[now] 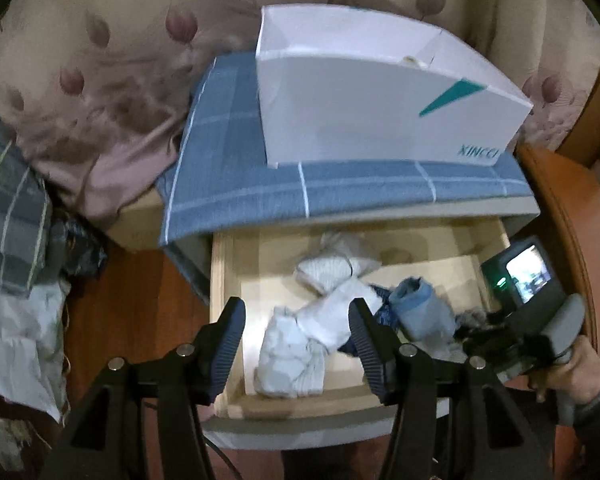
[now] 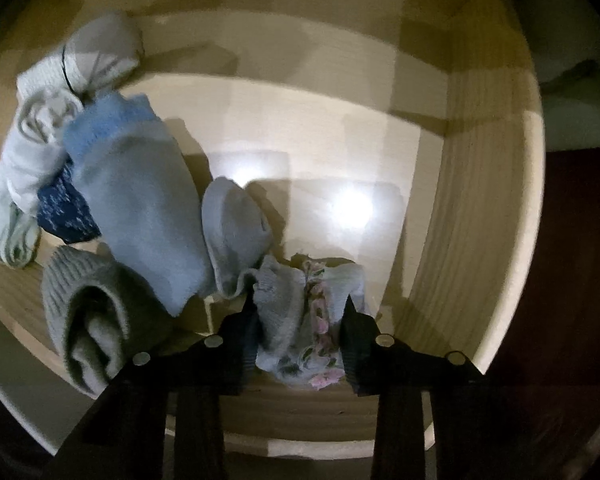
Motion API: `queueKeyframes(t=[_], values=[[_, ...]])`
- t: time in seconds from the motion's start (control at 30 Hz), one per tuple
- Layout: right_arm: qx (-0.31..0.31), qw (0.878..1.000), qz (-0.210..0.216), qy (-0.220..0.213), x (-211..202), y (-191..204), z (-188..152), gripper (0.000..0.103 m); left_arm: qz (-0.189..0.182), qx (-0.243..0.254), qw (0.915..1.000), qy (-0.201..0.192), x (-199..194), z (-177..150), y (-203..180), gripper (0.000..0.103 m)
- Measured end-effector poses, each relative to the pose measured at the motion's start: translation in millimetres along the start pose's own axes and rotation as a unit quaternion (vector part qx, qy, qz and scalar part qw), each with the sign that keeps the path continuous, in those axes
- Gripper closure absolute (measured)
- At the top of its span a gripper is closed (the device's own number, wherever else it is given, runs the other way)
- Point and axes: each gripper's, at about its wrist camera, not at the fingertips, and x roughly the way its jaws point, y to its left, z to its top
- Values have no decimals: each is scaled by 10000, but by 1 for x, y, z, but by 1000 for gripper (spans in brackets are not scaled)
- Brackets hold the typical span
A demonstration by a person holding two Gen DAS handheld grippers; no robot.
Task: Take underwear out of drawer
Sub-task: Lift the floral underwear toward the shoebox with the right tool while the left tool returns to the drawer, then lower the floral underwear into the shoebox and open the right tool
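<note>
The pale wooden drawer (image 1: 220,280) stands pulled out, with rolled socks and underwear inside. My left gripper (image 1: 296,308) hangs open above it, and a white bundle (image 1: 296,352) lies below its fingers. The right wrist view looks straight down into the drawer (image 2: 480,200). There my right gripper (image 2: 300,304) is shut on a pale blue piece of underwear with pink floral trim (image 2: 296,332) near the front wall. In the left wrist view the right gripper's body (image 1: 520,336) and a person's hand (image 1: 572,372) show at the right, but its fingertips are hidden.
A white box (image 1: 380,100) sits on a blue checked cloth (image 1: 260,184) over the cabinet top. Floral bedding (image 1: 100,80) lies behind. In the drawer are a light blue sock roll (image 2: 140,208), a grey ribbed roll (image 2: 88,312), white bundles (image 2: 32,140) and a dark blue patterned piece (image 2: 64,208).
</note>
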Motion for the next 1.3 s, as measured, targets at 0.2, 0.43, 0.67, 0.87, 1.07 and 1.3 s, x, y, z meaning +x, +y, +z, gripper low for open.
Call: queueKeyframes(t=[0.2, 0.43, 0.67, 0.87, 1.07, 1.3], values=[[306, 9979, 287, -502, -27, -11, -13, 72, 26, -157, 9998, 76, 2, -11, 11, 48], [458, 9943, 429, -857, -64, -14, -25, 72, 110, -471, 9986, -224, -35, -3, 50, 48], [414, 9894, 593, -1263, -121, -18, -29, 72, 331, -595, 9964, -502, -67, 1, 81, 47], [345, 9826, 690, -1688, -176, -22, -37, 72, 345, -681, 9962, -420, -50, -11, 73, 47], [374, 9675, 771, -2378, -252, -38, -26, 72, 293, -800, 9958, -335, -14, -26, 47, 47], [461, 9533, 564, -2932, -307, -40, 25, 72, 440, -618, 9971, -103, 23, -32, 20, 47]])
